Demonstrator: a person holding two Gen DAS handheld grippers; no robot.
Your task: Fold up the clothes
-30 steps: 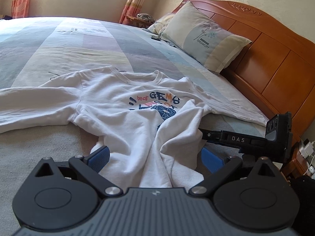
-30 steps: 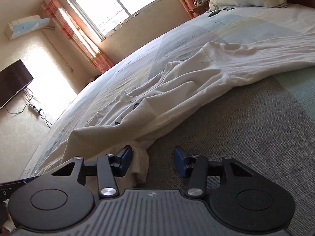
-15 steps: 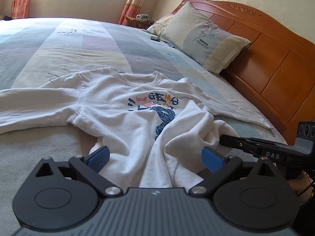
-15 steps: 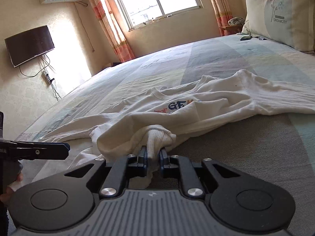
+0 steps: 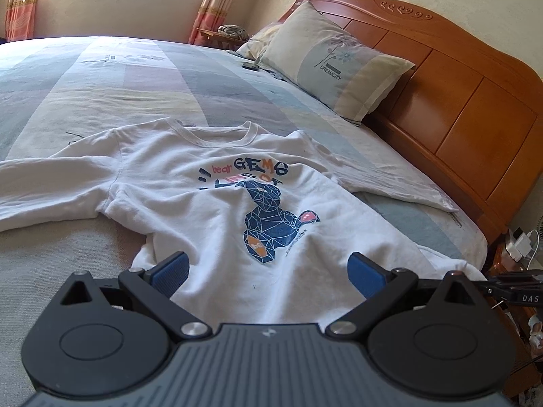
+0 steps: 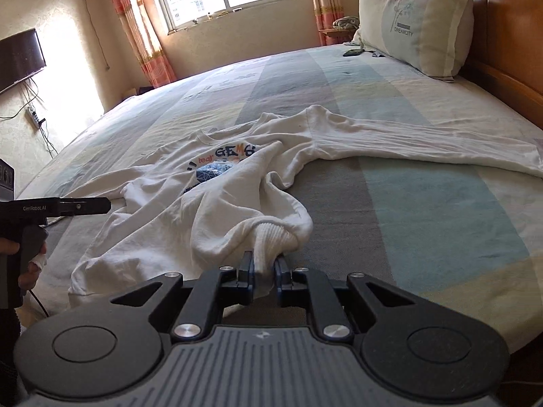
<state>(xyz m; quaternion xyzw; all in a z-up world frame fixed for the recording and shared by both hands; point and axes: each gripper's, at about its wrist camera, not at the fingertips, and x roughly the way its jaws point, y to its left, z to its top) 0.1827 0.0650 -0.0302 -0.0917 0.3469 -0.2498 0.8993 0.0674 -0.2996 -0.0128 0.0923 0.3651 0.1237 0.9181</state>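
Note:
A white sweatshirt (image 5: 217, 210) with a blue bear print lies face up on the bed, sleeves spread to both sides. My left gripper (image 5: 268, 271) stands open low over its lower part, blue pads wide apart, with cloth below and between them but not pinched. In the right wrist view my right gripper (image 6: 264, 269) is shut on the ribbed hem (image 6: 271, 237) of the sweatshirt (image 6: 190, 210) and holds that corner lifted off the bed. The left gripper (image 6: 101, 205) pokes in from the left there, held by a hand (image 6: 20, 261).
A wooden headboard (image 5: 458, 108) and a pillow (image 5: 339, 64) stand at the right, with a small dark object (image 5: 250, 65) next to the pillow. The striped bedspread (image 6: 424, 203) runs to the window wall. A TV (image 6: 18, 57) hangs on the left wall. Cables and a charger (image 5: 519, 244) sit beyond the bed's corner.
The right gripper closed on the ribbed hem and pulled it up and away to the right. The bunched lower body has spread, so the whole bear print shows. The left gripper stayed put.

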